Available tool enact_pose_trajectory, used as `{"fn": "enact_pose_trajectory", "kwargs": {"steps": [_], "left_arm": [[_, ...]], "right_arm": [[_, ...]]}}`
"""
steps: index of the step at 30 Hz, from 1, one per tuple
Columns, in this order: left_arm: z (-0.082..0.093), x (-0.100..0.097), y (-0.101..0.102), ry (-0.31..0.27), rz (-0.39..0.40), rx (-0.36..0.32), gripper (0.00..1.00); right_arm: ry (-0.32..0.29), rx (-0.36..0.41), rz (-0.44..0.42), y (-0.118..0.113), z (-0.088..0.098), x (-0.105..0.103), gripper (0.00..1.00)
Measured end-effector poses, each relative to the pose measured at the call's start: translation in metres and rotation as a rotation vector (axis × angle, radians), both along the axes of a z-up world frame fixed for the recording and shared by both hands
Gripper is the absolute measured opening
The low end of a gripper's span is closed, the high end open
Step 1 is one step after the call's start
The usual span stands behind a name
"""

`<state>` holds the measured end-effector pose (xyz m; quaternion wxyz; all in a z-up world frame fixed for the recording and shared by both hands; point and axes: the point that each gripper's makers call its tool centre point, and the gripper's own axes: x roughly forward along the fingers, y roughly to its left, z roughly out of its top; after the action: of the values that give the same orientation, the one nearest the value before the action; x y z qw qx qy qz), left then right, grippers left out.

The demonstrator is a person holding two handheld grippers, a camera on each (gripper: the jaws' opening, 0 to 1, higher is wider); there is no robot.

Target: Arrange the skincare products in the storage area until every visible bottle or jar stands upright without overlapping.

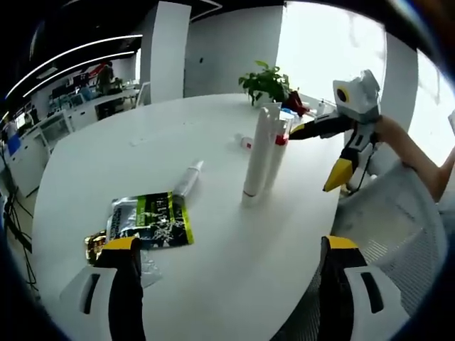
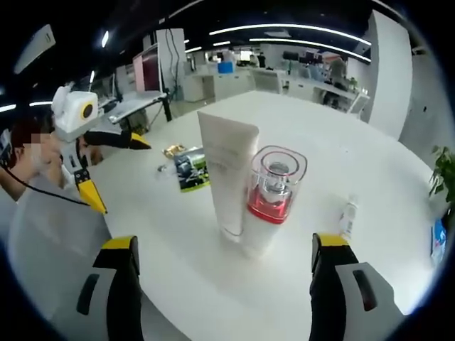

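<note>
**Two containers upright, one tube lying flat**

While both tongs hang over the white tabletop with their jaws apart and nothing between them, the skincare products sit in a loose cluster near its middle. In the left gripper view, the left tongs rise from the bottom edge, and beyond them a tall white tube stands on its cap, touching or just beside a clear bottle with a red band. The right tongs come in from the right, spread open close to that pair, with a person's arm behind them. A small tube lies on its side to the left of the standing pair, near a green-and-black sachet lying flat. A gold-coloured item sits just beside the sachet's corner; what it is cannot be told. A potted plant stands at the far edge.

In the right gripper view, the right tongs frame the tall white tube and the clear bottle with a red band, both upright. A small white bottle lies to the right of them.
</note>
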<state>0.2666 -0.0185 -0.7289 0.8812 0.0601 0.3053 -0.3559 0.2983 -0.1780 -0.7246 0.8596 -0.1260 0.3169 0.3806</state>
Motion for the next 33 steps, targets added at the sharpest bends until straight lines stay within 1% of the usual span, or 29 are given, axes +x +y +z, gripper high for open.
{"fn": "enact_pose_trajectory", "kwargs": {"steps": [4, 8, 13, 15, 18, 19, 21, 23, 27, 29, 31, 33], "left_arm": [[-0.001, -0.002, 0.000, 0.010, 0.004, -0.005, 0.99], [-0.003, -0.003, 0.000, 0.022, 0.000, -0.008, 0.99], [-0.004, -0.002, 0.003, 0.030, 0.002, -0.014, 0.99], [-0.004, -0.001, 0.004, 0.031, 0.005, -0.017, 0.99], [-0.005, 0.000, 0.005, 0.031, 0.006, -0.012, 0.99], [-0.005, 0.000, 0.005, 0.031, 0.005, -0.010, 0.99], [-0.005, 0.000, 0.006, 0.033, 0.004, -0.007, 0.99], [-0.006, 0.001, 0.007, 0.032, 0.003, -0.006, 0.99], [-0.005, 0.002, 0.008, 0.033, 0.003, -0.008, 0.99], [-0.005, 0.002, 0.007, 0.033, 0.005, -0.010, 0.99], [-0.005, 0.002, 0.008, 0.032, 0.008, -0.013, 0.99], [-0.005, 0.002, 0.008, 0.035, 0.011, -0.012, 0.99]], "right_arm": [[0.005, -0.011, 0.011, 0.000, -0.002, -0.002, 1.00], [0.012, 0.003, 0.023, 0.000, 0.001, -0.001, 1.00], [0.009, -0.009, 0.023, -0.011, 0.004, 0.006, 1.00], [0.008, -0.016, 0.021, -0.015, 0.003, 0.005, 1.00], [0.004, -0.036, 0.008, -0.027, 0.002, 0.011, 0.99], [0.005, -0.036, 0.006, -0.029, 0.002, 0.012, 0.97], [0.013, -0.027, -0.014, -0.035, 0.002, 0.014, 0.97], [0.015, -0.039, -0.018, -0.045, 0.000, 0.023, 0.97], [0.015, -0.065, -0.039, -0.060, -0.002, 0.031, 0.96], [0.017, -0.078, -0.062, -0.072, -0.004, 0.041, 0.95], [0.026, -0.080, -0.070, -0.075, -0.006, 0.044, 0.91], [0.035, -0.073, -0.099, -0.082, -0.008, 0.051, 0.90]]}}
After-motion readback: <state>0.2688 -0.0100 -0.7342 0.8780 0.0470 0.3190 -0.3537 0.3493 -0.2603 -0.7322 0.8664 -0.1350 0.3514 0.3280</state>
